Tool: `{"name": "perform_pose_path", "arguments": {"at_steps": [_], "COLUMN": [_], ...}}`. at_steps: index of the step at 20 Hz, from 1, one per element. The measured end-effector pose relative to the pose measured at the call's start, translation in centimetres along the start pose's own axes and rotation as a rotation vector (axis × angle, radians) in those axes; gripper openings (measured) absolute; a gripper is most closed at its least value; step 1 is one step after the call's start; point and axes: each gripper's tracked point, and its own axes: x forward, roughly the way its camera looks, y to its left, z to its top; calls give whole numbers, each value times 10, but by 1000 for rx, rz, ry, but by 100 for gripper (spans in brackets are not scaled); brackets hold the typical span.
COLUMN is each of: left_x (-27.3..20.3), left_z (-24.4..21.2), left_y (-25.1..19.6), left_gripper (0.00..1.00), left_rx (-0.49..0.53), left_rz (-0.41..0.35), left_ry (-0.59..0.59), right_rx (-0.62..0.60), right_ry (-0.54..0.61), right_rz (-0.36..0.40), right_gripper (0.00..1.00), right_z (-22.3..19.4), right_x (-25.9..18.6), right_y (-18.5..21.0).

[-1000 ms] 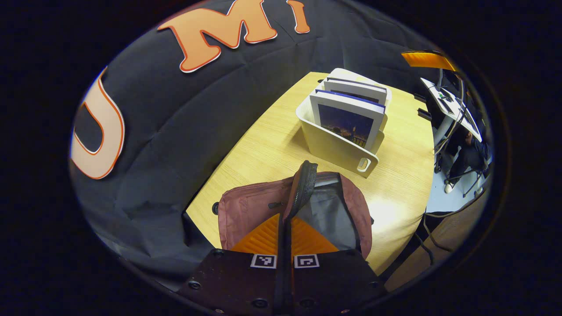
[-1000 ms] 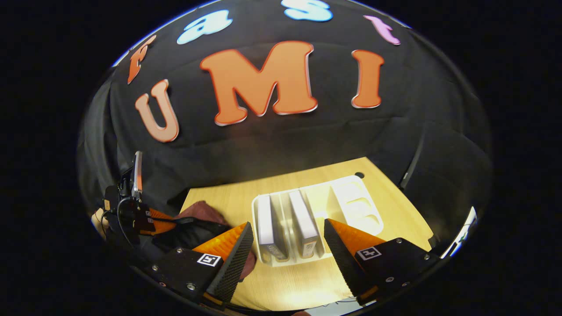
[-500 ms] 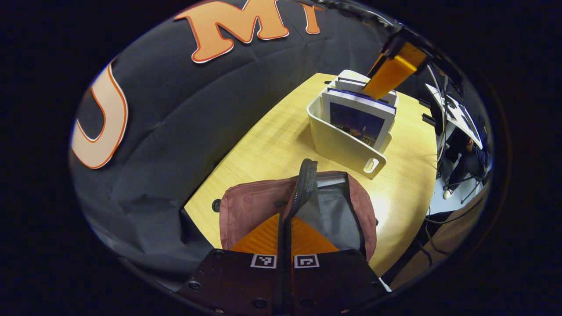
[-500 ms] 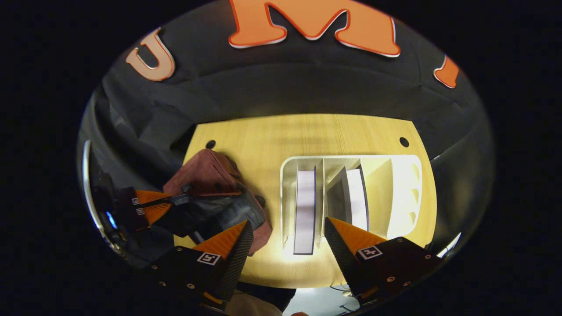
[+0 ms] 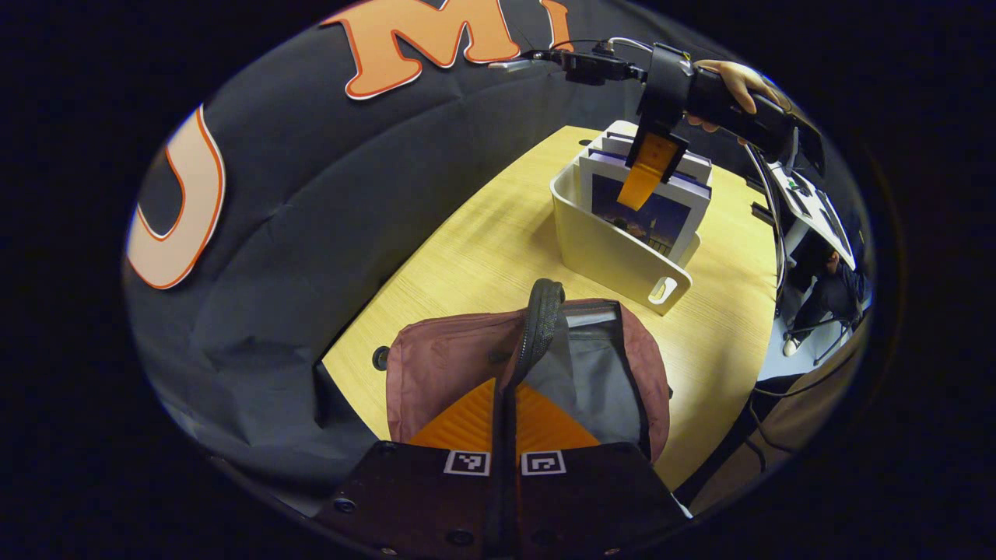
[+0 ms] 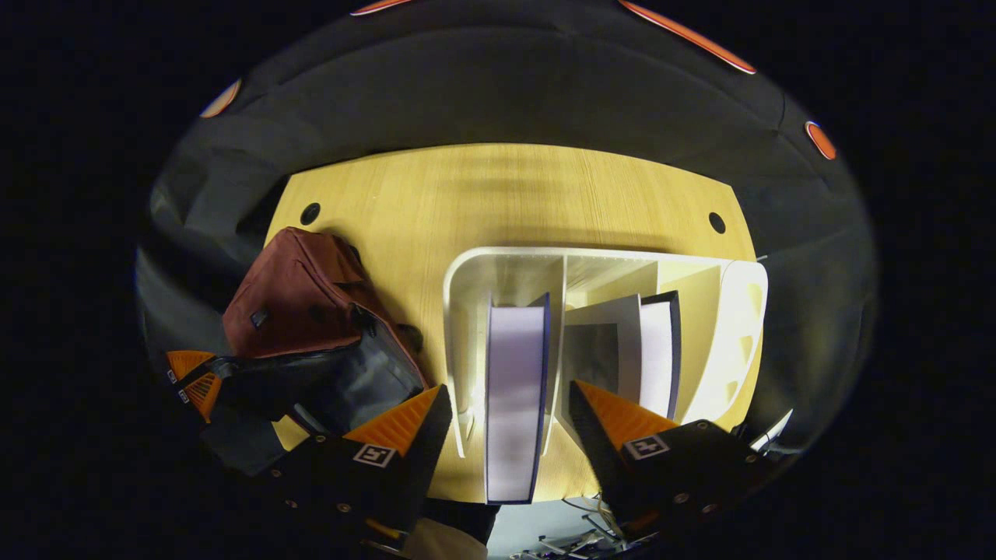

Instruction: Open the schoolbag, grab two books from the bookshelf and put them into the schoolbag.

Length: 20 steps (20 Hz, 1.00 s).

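The maroon schoolbag (image 5: 447, 365) lies on the wooden table (image 5: 482, 249) with its grey lining (image 5: 583, 381) showing. My left gripper (image 5: 504, 389) is shut on the bag's black zipper-edged flap (image 5: 541, 319) and holds it up. Behind the bag stands the white bookshelf (image 5: 615, 260) with two upright books. In the right gripper view I look straight down into the bookshelf (image 6: 467, 311). My right gripper (image 6: 510, 391) is open, its fingers on either side of the first book (image 6: 513, 365). The second book (image 6: 657, 350) leans one slot over. In the left gripper view, the right gripper (image 5: 638, 190) hangs over the shelf, held by a hand (image 5: 739, 78).
The bag (image 6: 296, 295) and my left gripper (image 6: 194, 373) lie left of the shelf in the right gripper view. Bare tabletop (image 6: 506, 194) stretches behind the shelf to the black cloth wall. Beyond the table's right edge are cables, a stand and a seated person (image 5: 832, 288).
My right gripper has tipped downward and dropped over the bookshelf, so its open fingers now flank the first book. The left gripper keeps the bag flap raised, hardly moving.
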Motion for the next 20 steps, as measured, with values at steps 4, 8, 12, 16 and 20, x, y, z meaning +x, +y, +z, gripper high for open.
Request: {"name": "perform_pose_path", "arguments": {"at_steps": [4,8,12,16,20], "left_x": [4,7,11,14,21], "left_z": [-1,-3,-5,-8,-12], "left_y": [0,1,0,-1,-3], "left_gripper": [1,1,1,1,1], "left_rx": [-7,-26,-20,-3,15], "left_rz": [-2,0,-6,-5,-5], "left_ry": [7,11,21,36,56], "right_rx": [23,75,55,65,94], "right_ry": [9,-32,-79,-150,-246], "right_rz": [11,28,7,14,47], "right_gripper": [34,33,33,32,31], "right_z": [0,11,12,10,6], "right_x": [8,-3,-36,-80,-130], "right_y": [-1,-1,-10,-18,-23]}}
